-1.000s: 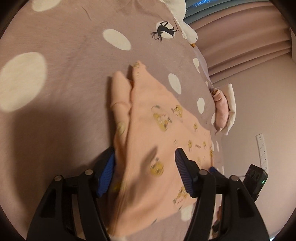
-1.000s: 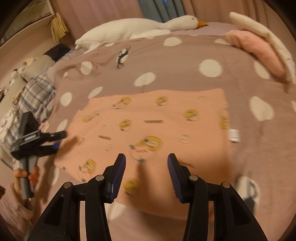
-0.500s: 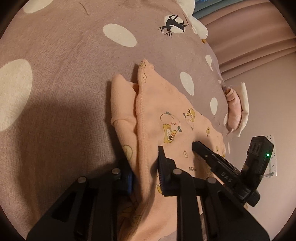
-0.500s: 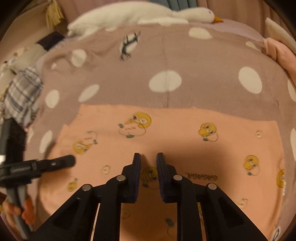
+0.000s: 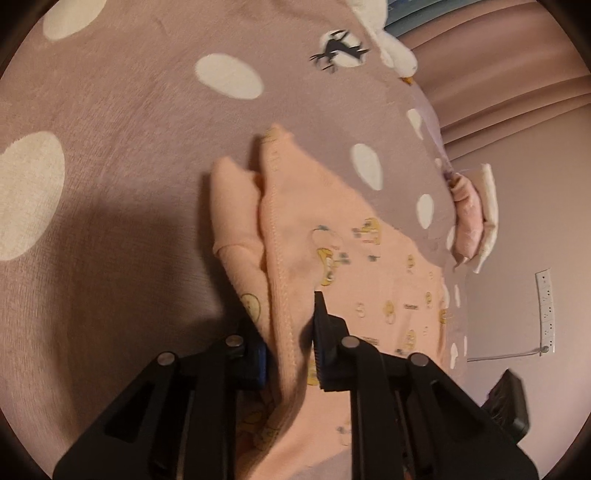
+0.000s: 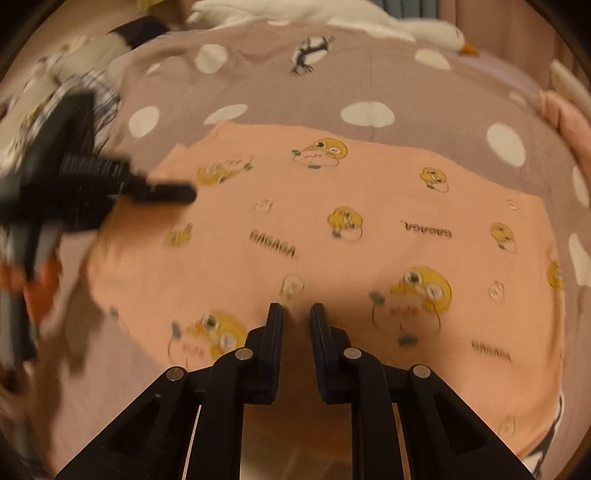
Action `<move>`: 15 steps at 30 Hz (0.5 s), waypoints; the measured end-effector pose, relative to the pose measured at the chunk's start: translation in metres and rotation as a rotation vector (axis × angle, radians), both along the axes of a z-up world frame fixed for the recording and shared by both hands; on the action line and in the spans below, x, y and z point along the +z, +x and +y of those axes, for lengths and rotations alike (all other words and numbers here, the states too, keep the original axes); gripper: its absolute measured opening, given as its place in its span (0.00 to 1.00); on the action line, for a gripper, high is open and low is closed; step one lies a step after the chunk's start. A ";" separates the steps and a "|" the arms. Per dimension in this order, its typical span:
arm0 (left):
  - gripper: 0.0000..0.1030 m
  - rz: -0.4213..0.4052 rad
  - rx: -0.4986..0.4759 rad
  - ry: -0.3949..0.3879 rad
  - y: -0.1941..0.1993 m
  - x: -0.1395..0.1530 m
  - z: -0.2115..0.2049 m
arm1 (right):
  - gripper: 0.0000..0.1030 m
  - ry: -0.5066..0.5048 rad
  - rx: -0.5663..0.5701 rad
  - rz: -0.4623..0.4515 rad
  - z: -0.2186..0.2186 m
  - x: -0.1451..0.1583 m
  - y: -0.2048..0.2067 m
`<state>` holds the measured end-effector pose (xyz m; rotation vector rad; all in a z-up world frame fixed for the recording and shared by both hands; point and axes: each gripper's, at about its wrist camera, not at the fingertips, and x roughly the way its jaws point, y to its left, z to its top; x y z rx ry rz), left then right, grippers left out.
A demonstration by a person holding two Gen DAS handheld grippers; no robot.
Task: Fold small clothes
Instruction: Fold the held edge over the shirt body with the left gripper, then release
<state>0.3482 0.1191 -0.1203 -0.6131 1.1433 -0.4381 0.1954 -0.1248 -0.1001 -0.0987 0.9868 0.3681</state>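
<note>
Peach garment (image 6: 332, 229), soft knit, printed with yellow ducklings and small "GAGAGA" lettering, spread nearly flat on the spotted mauve bedspread (image 6: 266, 77). Long axis running side to side across the right wrist view; in the left wrist view, running away from the camera toward the folded pink and white cloths (image 5: 472, 218) at the bed's far edge. Stitched hem and a tucked sleeve bunched at the near left end.

Left gripper (image 5: 291, 347) clamped on that stitched hem, jaws just closed in, fabric raised in a ridge between the pads. Right gripper (image 6: 295, 314) pinching the near long edge of the garment, jaws just drawn together, a small fold of cloth between them.

Beyond: white goose plush (image 6: 369, 18) along the far side, plaid cloth (image 6: 99, 92) at the left, wall socket strip (image 5: 546, 310) on the wall. Nothing lying on top of the garment.
</note>
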 end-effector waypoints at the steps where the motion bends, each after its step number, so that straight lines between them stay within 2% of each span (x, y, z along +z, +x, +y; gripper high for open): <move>1: 0.17 -0.014 -0.008 -0.001 -0.002 0.007 -0.004 | 0.18 0.021 -0.002 0.013 -0.003 0.001 -0.003; 4: 0.16 -0.059 -0.048 0.032 -0.008 0.032 -0.021 | 0.18 0.142 -0.032 0.063 -0.020 0.004 -0.005; 8: 0.16 -0.109 -0.111 0.081 -0.015 0.060 -0.053 | 0.18 0.253 -0.095 0.060 -0.045 0.011 -0.006; 11: 0.16 -0.140 -0.165 0.108 -0.020 0.072 -0.084 | 0.18 0.362 -0.157 0.067 -0.064 0.013 -0.002; 15: 0.12 -0.150 -0.220 0.147 -0.017 0.069 -0.125 | 0.18 0.517 -0.250 0.087 -0.100 0.010 0.004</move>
